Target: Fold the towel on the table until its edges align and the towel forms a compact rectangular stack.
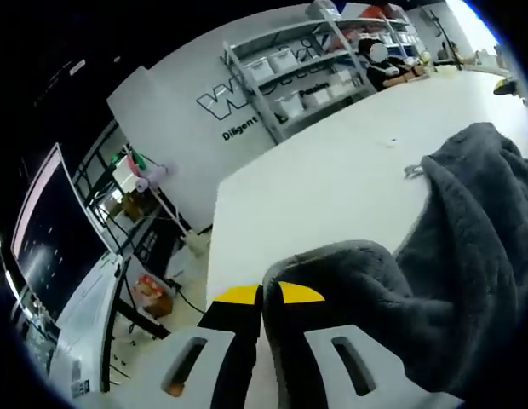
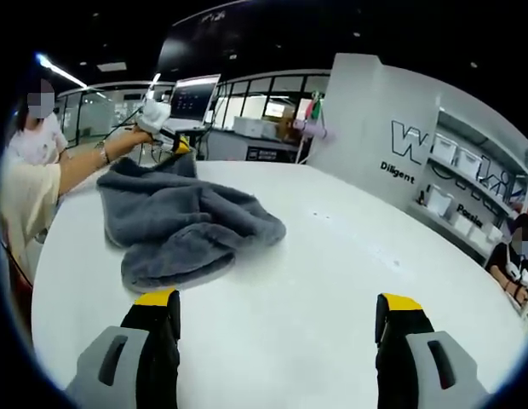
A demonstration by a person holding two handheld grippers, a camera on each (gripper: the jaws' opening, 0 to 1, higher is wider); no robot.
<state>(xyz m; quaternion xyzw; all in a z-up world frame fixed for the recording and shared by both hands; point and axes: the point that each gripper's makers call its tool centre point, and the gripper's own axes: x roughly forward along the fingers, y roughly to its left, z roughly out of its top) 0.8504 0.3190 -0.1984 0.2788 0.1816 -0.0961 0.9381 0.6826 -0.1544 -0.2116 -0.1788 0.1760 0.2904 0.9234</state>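
Left gripper view: left gripper (image 1: pixel 262 298) jaws pinched together on an edge of the grey towel (image 1: pixel 468 247), rest bunched over the white counter (image 1: pixel 332 179). Right gripper view: right gripper (image 2: pixel 277 317) jaws wide, nothing between them, above bare counter; towel crumpled at far left (one corner lifted off the surface).

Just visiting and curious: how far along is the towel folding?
Early on. Nothing looks folded: the grey towel lies rumpled on the white table. In hand: the left gripper is shut on a towel edge, lifting it. The right gripper hangs open over bare table. Left: aligning edges and stacking.
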